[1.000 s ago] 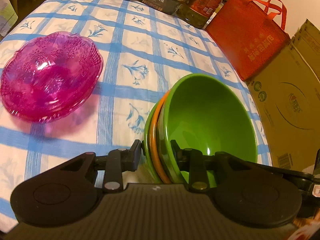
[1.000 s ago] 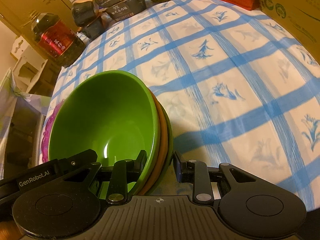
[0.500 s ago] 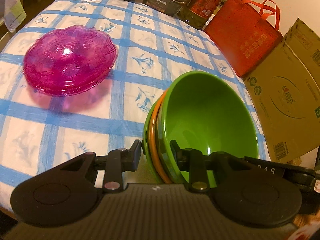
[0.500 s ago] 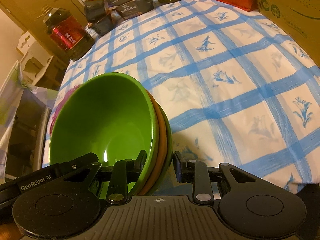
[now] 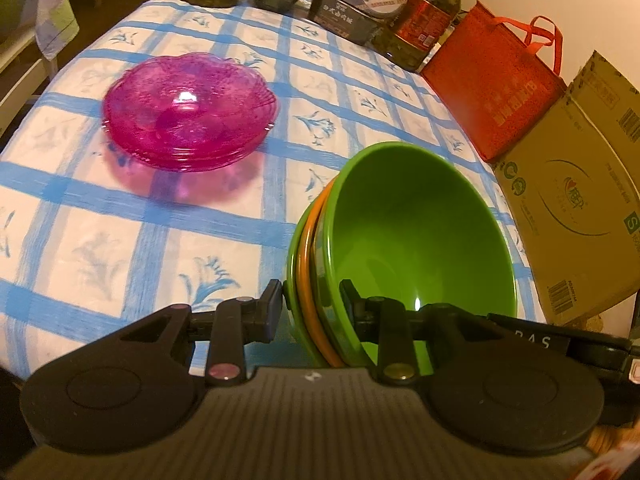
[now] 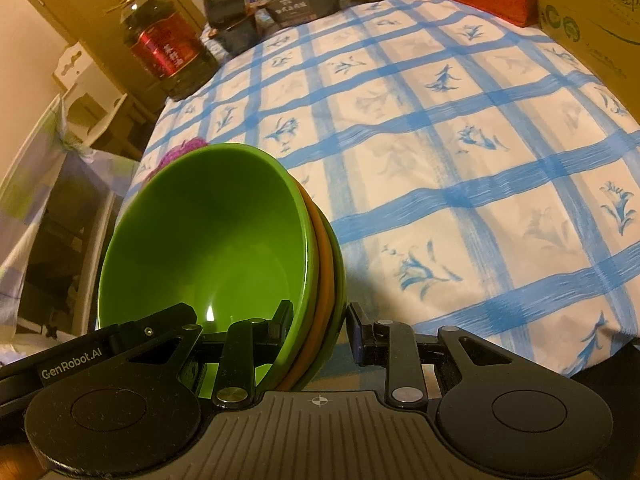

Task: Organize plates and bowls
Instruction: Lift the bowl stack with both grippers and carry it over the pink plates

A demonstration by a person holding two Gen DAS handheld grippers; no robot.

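L wrist view: left gripper (image 5: pixel 311 312) is pinching the near rim of the bowl stack (image 5: pixel 400 240), one finger outside against the outer green wall, the other inside the top bowl. Stack is green over orange over green, nested, hanging tilted w/ its mouth facing away to the right, clear of the tablecloth (image 5: pixel 224 80). Pink plates (image 5: pixel 188 114) are sitting flat on the cloth, ahead and to the left of the claw, well apart from the stack. Red bag (image 5: pixel 496 84) and cardboard box (image 5: pixel 576 204) are standing off the right edge.

R wrist view: right gripper (image 6: pixel 320 330) is clamping the opposite rim of the same bowl stack (image 6: pixel 208 232), its inner finger in the bowl, the outer one just beside the outer wall; contact there is hard to confirm. A sliver of the pink plates (image 6: pixel 182 152) is peeking over the far rim, on the left. Open cloth is lying ahead and right.

Judgement: both hands are sharing the load, so neither is free. If the stack is going beside the plates, that's a carry forward-left; the L hand is nearer them.
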